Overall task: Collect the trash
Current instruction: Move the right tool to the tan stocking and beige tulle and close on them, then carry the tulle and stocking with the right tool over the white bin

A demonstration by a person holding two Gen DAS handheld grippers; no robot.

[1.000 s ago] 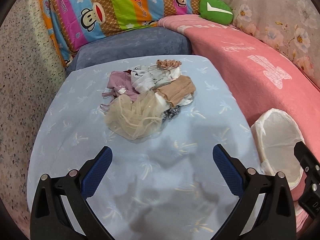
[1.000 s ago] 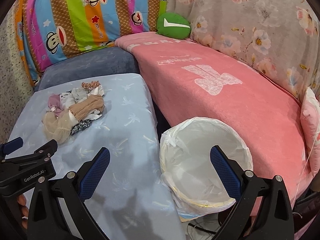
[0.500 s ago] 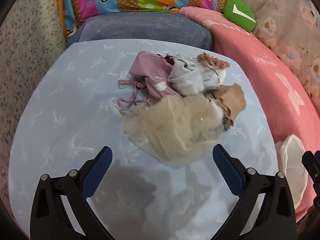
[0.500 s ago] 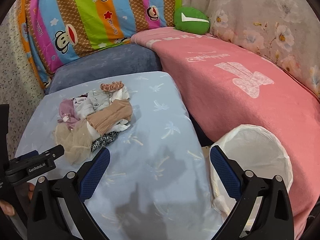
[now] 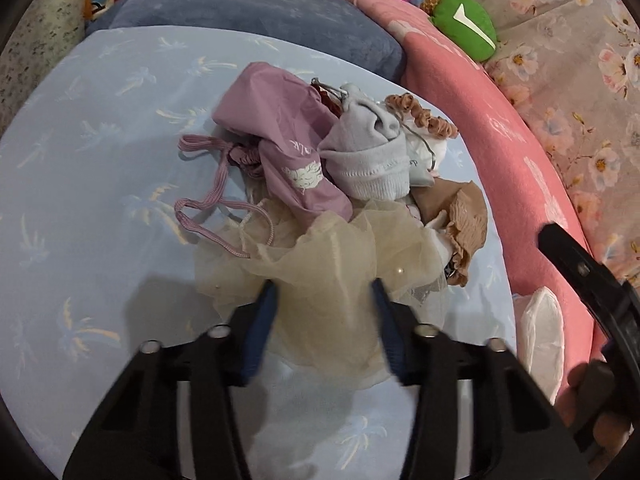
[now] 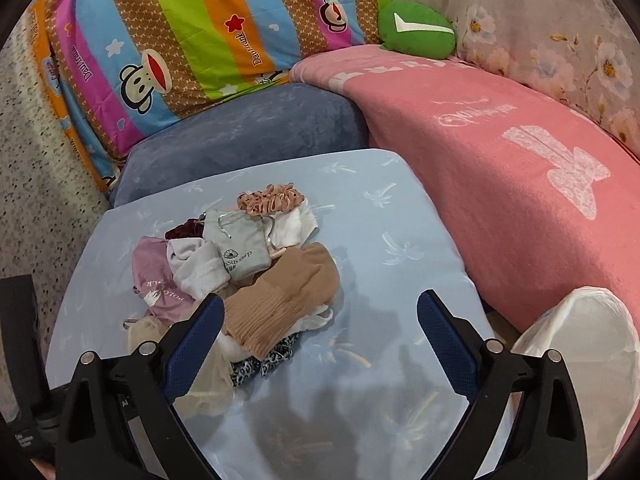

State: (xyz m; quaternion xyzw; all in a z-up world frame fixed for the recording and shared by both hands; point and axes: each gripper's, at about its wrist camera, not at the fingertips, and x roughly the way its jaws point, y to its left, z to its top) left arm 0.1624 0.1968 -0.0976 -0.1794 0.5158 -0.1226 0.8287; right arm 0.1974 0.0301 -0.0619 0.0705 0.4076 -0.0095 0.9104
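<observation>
Blue palm-print table [image 6: 400, 240] sits against a pink couch [image 6: 520, 168], with the trash pile [image 6: 240, 276] heaped mid-table and a white-lined bin [image 6: 580, 360] at the table's right edge. My left gripper [image 5: 324, 300] has its fingers either side of the beige mesh [image 5: 336, 264] at the pile's near edge, narrowed around it but with a wad of fabric between, so I'd call it closing, not yet clamped. Right gripper [image 6: 320, 324] hangs spread wide over the table, nothing in it, tan stocking [image 6: 288, 296] near its left finger. Progress: basically zero, I judge. Bin looks empty from what I see, whole pile untouched: purple pouch [image 5: 276, 136], grey sock [image 5: 368, 164], scrunchie [image 6: 268, 200], all left to move.
</observation>
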